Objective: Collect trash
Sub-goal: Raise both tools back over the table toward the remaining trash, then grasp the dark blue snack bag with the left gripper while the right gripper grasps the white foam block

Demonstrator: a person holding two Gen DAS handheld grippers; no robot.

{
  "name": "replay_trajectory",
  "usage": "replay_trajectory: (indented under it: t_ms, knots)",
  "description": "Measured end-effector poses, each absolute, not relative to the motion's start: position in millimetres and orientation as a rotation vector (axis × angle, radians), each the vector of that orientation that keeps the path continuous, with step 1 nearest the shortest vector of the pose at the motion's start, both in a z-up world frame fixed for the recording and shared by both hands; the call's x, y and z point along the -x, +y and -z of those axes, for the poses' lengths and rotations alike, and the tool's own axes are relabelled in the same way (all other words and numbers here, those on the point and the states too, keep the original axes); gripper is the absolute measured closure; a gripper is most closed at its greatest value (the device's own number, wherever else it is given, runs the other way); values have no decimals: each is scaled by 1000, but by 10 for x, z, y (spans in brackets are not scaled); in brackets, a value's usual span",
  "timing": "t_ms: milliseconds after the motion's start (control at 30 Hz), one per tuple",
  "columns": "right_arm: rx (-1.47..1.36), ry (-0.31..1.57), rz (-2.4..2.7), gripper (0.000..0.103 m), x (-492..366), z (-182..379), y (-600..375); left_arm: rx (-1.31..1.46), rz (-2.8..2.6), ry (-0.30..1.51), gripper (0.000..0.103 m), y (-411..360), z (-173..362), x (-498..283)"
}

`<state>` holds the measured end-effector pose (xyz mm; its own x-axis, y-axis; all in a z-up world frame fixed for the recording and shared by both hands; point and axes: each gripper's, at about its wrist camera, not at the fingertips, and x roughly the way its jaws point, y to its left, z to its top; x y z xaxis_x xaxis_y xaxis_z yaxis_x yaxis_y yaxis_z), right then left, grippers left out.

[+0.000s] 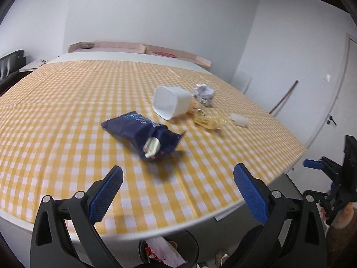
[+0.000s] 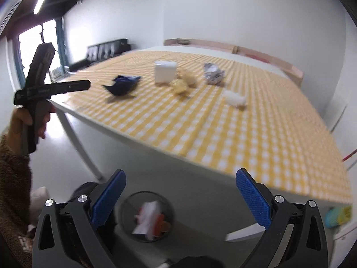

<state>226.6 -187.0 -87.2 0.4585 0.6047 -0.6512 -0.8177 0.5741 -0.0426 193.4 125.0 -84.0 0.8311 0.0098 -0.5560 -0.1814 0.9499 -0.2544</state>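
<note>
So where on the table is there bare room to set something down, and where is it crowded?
Free: the checked cloth left of the blue wrapper, and the near strip between it and the left gripper. Crowded: the far right cluster of white cup, foil ball, yellow wrapper and white scrap.

Five bits of trash lie on my checked bench [image 1: 67, 102]: a dark blue snack bag [image 1: 142, 134] on its side with its torn mouth gaping and pale wrappers showing inside, a white square tub [image 1: 171, 102] tipped over with its opening facing me, and a crumpled clear yellowish wrapper [image 1: 205, 118] just beside the tub. A silvery foil ball [image 1: 203, 93] sits behind that wrapper, and a small white wad [image 1: 239, 120] lies apart near the bench's edge. On the floor below, the black mesh bin [image 2: 147, 216] holds white and red scraps.
</note>
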Motion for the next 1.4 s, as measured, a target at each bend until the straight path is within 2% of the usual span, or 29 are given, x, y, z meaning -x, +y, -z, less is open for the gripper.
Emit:
replay_trajectory:
  t_ms: [500, 967, 1000, 1033, 1100, 1133, 1167, 1200, 1233, 1400]
  knots:
    - [399, 684, -959, 3, -3362, 708, -1344, 391, -418, 582, 4, 1565, 918, -2653]
    - [476, 835, -963, 3, -4471, 1039, -781, 417, -440, 666, 5, 1606, 1087, -2921]
    - [463, 851, -973, 3, -4526, 1057, -758, 416, -439, 673, 7, 1610, 1109, -2933]
    - [450, 860, -973, 4, -4566, 1069, -753, 415, -445, 682, 17, 1620, 1139, -2944]
    - [426, 888, -993, 5, -4620, 1114, -735, 421, -427, 674, 27, 1618, 1150, -2931]
    - [422, 902, -1011, 8, -4620, 1135, -721, 387, -435, 670, 39, 1586, 1138, -2931]
    - [425, 903, -1025, 30, -4603, 1151, -717, 366, -432, 664, 44, 1564, 1128, -2927]
    - [462, 852, -981, 48, -4560, 1131, -717, 367, -420, 657, 48, 1556, 1128, -2919]
    - [481, 843, -961, 46, -4534, 1130, -715, 357, -412, 648, 53, 1541, 1122, -2905]
    - [458, 843, -947, 49, -4408, 1120, -798, 332, -365, 591, 56, 1488, 1032, -2806]
